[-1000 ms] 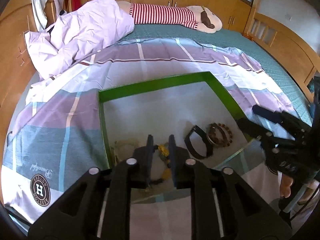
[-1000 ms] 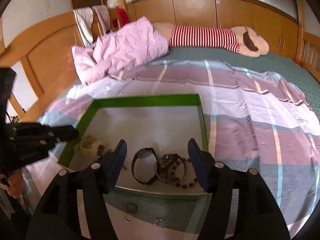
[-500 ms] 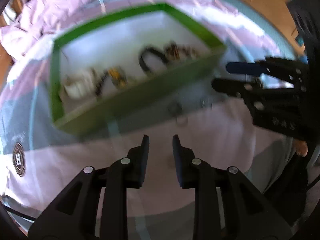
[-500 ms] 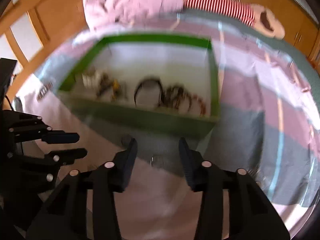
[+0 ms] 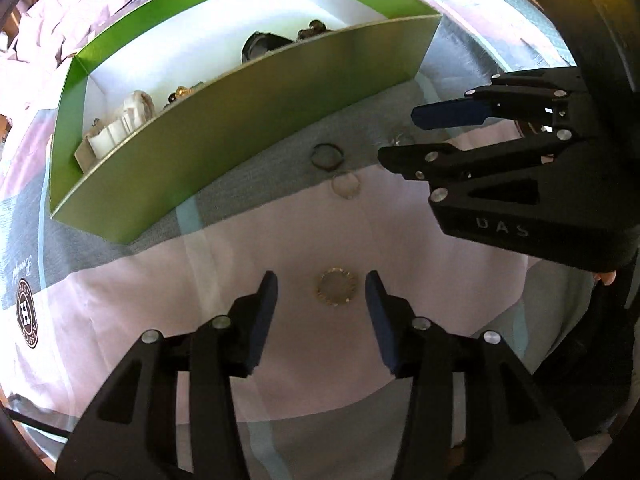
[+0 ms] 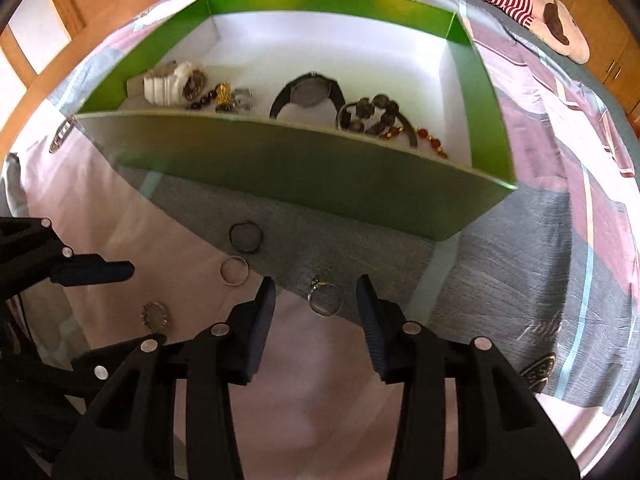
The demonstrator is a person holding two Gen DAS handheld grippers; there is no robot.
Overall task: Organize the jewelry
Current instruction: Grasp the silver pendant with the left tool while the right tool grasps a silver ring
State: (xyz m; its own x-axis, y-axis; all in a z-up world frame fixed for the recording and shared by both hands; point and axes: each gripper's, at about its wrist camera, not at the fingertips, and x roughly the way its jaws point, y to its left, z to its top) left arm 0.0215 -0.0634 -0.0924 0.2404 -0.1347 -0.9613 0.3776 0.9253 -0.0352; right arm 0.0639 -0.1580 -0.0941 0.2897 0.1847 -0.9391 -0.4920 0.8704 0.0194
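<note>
Although the green box on the bed already holds most of the jewelry, four rings lie outside it on the bedspread, so the job looks well advanced but not finished. Inside the box, along its near wall, sit a white watch toward the left corner, a small heap of gold and dark pieces beside it, a black watch near the middle, and beaded bracelets toward the right corner.

Just outside that near wall lie a dark ring and, just beside it, a plain silver ring. Further toward the near edge of the bed are a studded gold ring and a ring with a small stone.

The left gripper has its fingers spread wide on either side of the gold ring, holding nothing. The right gripper is likewise wide open and empty, its fingers flanking the stone ring (neither ring is touched, as far as I can tell). All four rings remain to be lifted over the wall into the box.
</note>
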